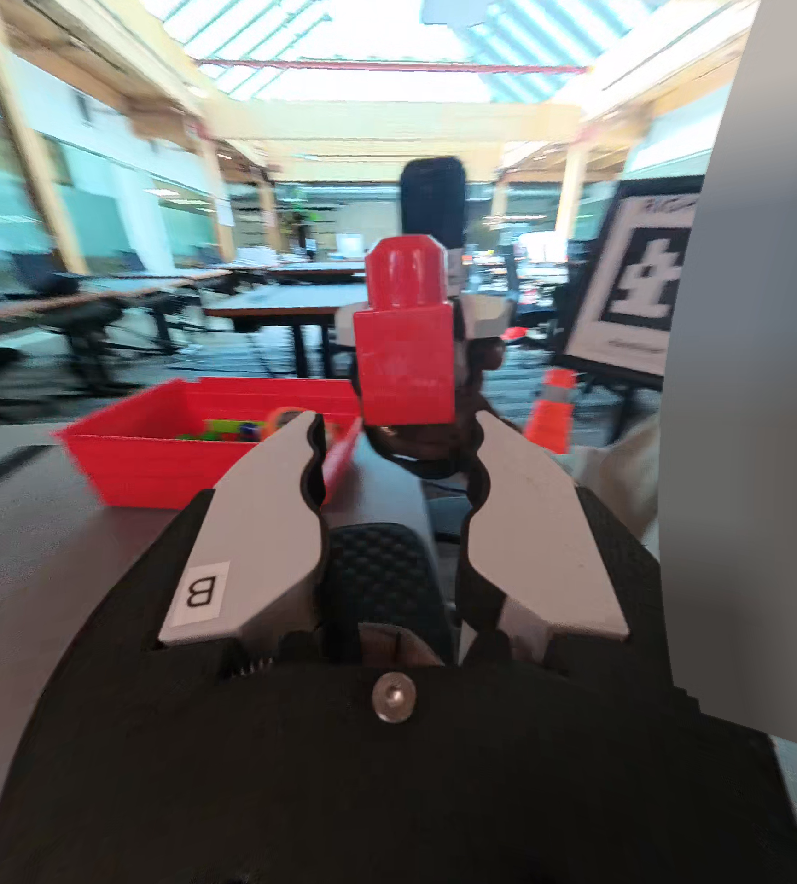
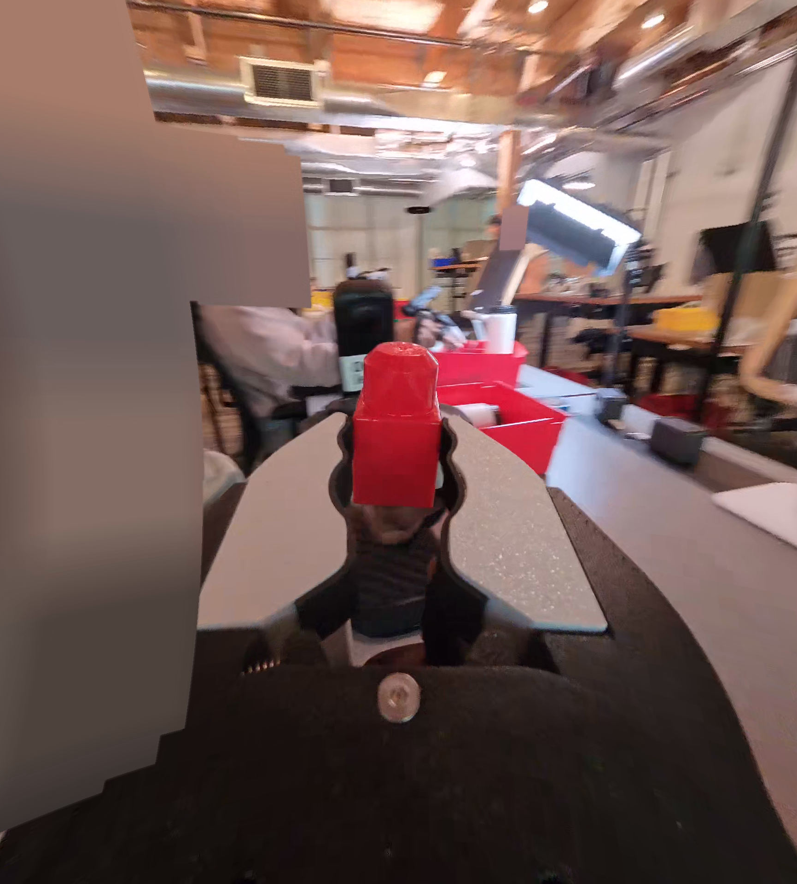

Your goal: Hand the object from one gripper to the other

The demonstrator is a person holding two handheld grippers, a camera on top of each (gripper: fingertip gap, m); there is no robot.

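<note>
A red toy block [image 2: 394, 454] with a round stud on top stands upright between the jaws of my right gripper [image 2: 394, 430], which is shut on its square base. In the left wrist view the same block [image 1: 403, 354] hangs in the air just beyond and above the tips of my left gripper [image 1: 398, 425], which is open and empty. The right gripper's grey fingers [image 1: 485, 315] show behind the block there. The left gripper's black body [image 2: 363, 325] faces me beyond the block in the right wrist view.
A red bin [image 1: 147, 459] with small coloured toys sits on the grey table [image 1: 28, 550] at left. An orange cone [image 1: 552, 411] and a framed sign [image 1: 635, 277] stand to the right. More red bins [image 2: 520, 421], a white bottle [image 2: 501, 330] and a small grey box [image 2: 676, 440] lie on the table. Left and right tips are no more than a few centimetres apart.
</note>
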